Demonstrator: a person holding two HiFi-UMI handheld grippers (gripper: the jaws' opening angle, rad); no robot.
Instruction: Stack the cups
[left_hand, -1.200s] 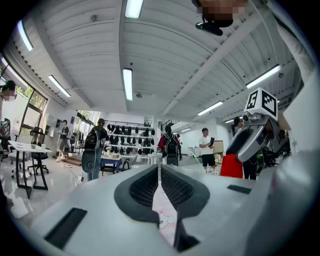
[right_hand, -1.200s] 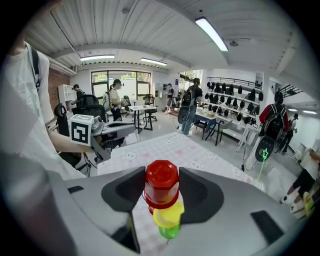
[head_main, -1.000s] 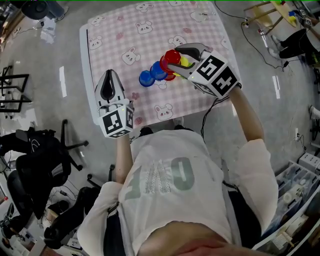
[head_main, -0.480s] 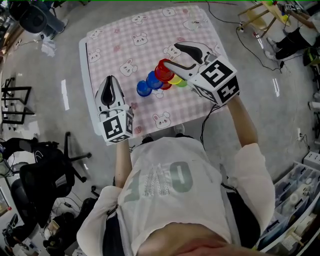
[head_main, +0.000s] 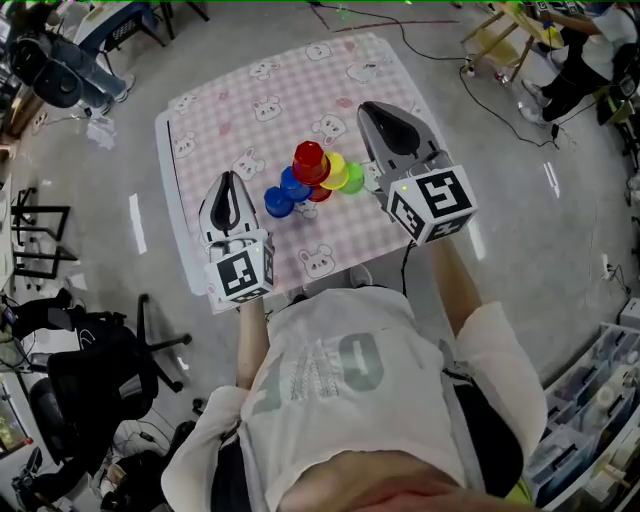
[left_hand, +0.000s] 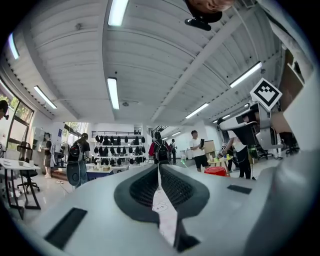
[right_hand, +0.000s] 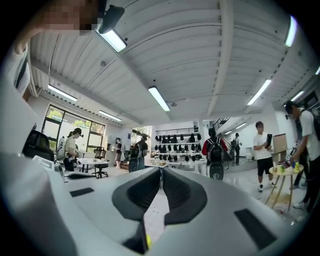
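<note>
A red cup stands on top of a tight cluster of cups on the pink bunny cloth: two blue cups, a yellow cup, a green cup and another red one low down. My right gripper is just right of the cluster and apart from it. Its jaws are closing and meet with nothing between them. My left gripper is to the left of the blue cups, shut and empty. The left gripper view catches the red cup's top.
The cloth covers a white table with grey floor all round. Cables trail at the back right and office chairs stand at the left. Both gripper views look up into a big room with people and ceiling lights.
My right gripper held the top red cup, let go of it, drew back to the right and shut its jaws. The red cup stays on the cluster. My left gripper barely moved.
</note>
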